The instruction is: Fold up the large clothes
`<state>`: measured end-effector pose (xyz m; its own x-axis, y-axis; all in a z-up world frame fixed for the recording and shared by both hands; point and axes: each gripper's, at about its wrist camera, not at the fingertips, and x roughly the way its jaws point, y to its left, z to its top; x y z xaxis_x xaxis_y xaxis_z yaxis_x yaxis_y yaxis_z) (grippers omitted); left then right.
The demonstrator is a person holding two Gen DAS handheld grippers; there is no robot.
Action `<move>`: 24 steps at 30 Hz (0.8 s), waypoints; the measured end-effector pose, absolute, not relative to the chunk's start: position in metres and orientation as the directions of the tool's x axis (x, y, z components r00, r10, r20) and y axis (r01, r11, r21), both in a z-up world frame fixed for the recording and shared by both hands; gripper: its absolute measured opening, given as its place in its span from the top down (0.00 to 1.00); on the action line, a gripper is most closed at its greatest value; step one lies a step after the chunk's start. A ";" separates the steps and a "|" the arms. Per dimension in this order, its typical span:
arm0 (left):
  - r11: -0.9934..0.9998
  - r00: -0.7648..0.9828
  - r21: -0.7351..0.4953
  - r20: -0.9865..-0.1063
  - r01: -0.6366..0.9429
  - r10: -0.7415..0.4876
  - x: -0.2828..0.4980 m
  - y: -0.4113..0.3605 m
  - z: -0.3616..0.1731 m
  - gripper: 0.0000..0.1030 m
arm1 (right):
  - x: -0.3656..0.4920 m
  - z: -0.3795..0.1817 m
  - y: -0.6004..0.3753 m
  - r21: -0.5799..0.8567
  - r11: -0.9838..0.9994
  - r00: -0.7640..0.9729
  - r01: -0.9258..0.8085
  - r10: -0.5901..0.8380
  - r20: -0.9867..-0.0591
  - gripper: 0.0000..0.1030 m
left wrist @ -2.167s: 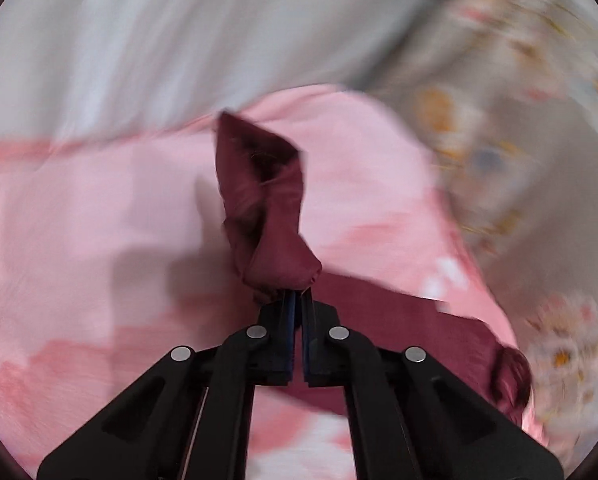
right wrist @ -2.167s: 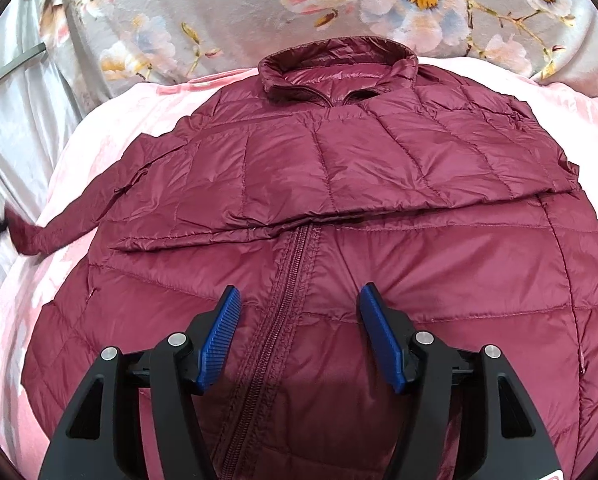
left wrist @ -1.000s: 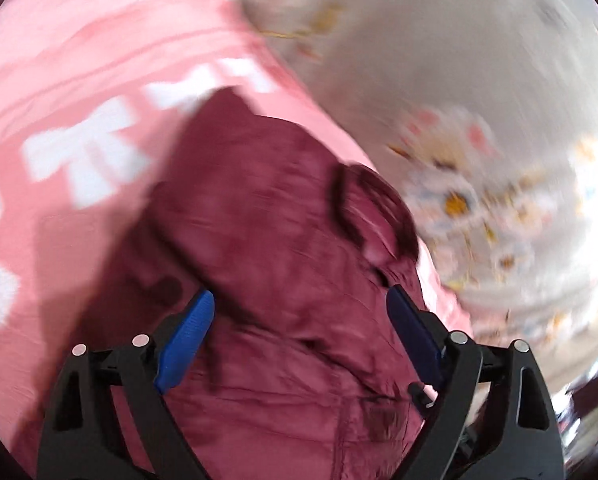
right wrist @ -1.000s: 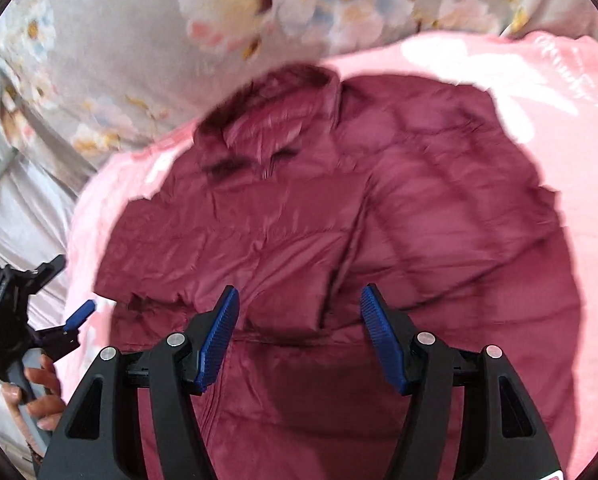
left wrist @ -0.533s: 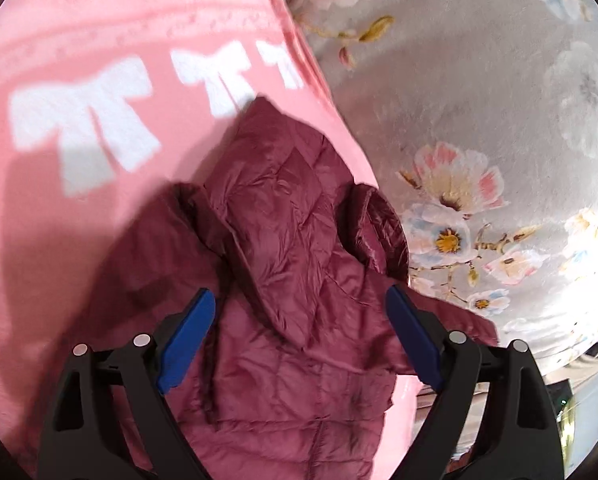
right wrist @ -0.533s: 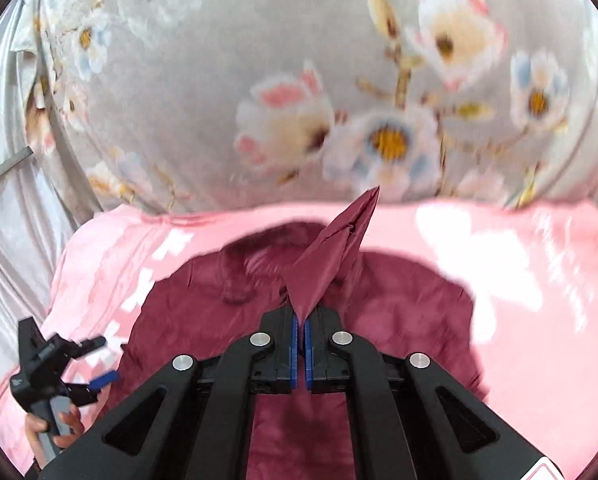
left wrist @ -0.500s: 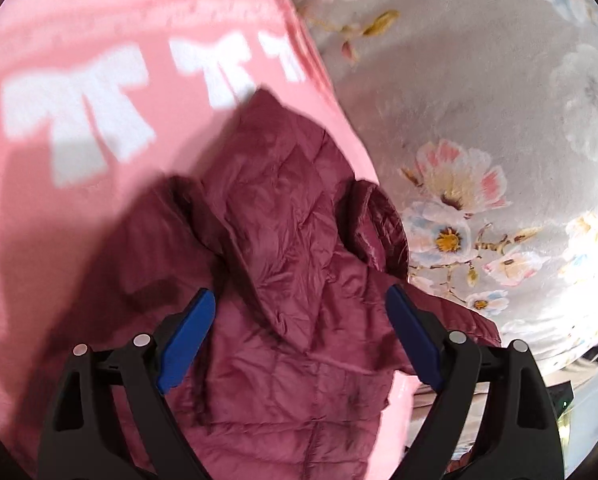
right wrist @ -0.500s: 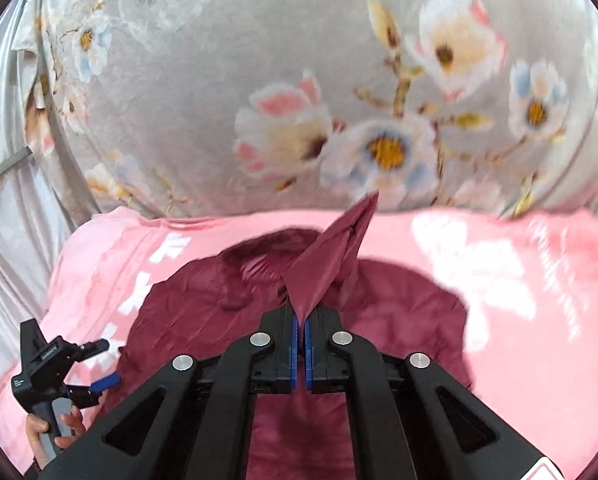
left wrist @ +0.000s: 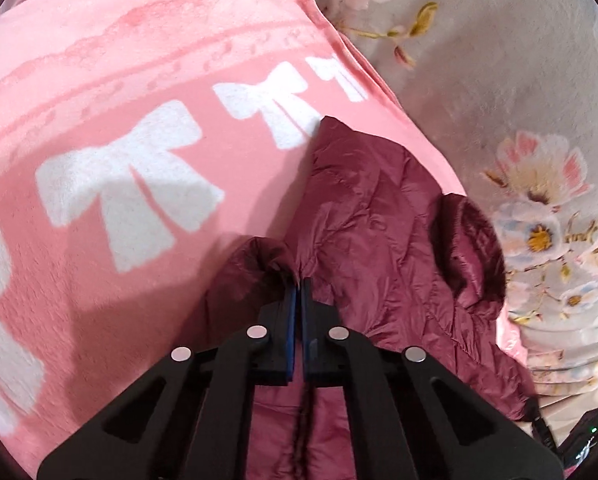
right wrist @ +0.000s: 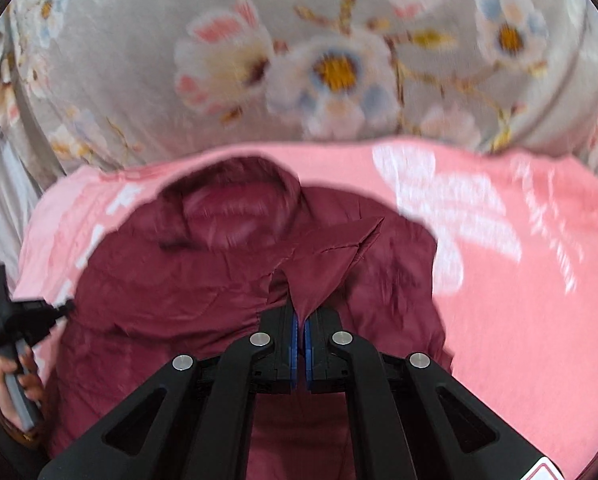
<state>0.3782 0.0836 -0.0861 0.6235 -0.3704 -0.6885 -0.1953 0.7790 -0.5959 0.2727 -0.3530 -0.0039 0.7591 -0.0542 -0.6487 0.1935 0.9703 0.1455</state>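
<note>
Both claws are clamped on the quilted, glossy maroon puffer jacket (left wrist: 383, 236): left claw (left wrist: 298, 282) pinching a puffy fold, right claw (right wrist: 300, 318) pinching a pointed flap. Jacket lies crumpled on the fleecy pink blanket with white bows (left wrist: 139, 128), beside grey floral bedding (right wrist: 319, 60). No legible writing.

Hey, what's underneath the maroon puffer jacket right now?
The maroon puffer jacket lies on a pink blanket with white bows. Whatever the jacket covers is hidden. Both the left gripper and right gripper pinch its fabric.
</note>
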 end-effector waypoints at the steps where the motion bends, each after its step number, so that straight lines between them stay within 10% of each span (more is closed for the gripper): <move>1: 0.783 0.625 -0.590 -0.691 -0.196 -0.364 0.378 0.084 -0.087 1.00 | 0.272 -0.013 -0.355 0.149 0.968 0.750 0.200 -0.053 -0.660 0.98; 7: 0.760 0.632 -0.633 -0.652 -0.150 -0.419 0.377 0.081 -0.080 0.99 | 0.273 -0.029 -0.370 0.195 0.952 0.749 0.236 -0.050 -0.660 0.98; 11: 0.687 0.595 -0.699 -0.642 -0.195 -0.484 0.383 0.078 -0.086 0.44 | 0.282 0.009 -0.369 0.196 0.959 0.793 0.205 -0.045 -0.608 0.98; 12: 0.682 0.599 -0.700 -0.643 -0.210 -0.476 0.384 0.077 -0.088 0.43 | 0.285 0.024 -0.365 0.177 0.965 0.805 0.192 -0.052 -0.590 0.98; 16: 0.705 0.606 -0.670 -0.667 -0.234 -0.433 0.394 0.074 -0.092 0.46 | 0.291 0.061 -0.353 0.121 0.979 0.837 0.163 -0.072 -0.543 0.98; 20: 0.718 0.615 -0.637 -0.693 -0.279 -0.376 0.400 0.083 -0.092 0.90 | 0.286 0.072 -0.353 0.086 0.983 0.844 0.164 -0.095 -0.528 0.98; 24: 0.717 0.666 -0.655 -0.648 -0.240 -0.370 0.388 0.097 -0.079 0.94 | 0.272 0.043 -0.371 0.128 0.973 0.825 0.194 -0.091 -0.557 0.99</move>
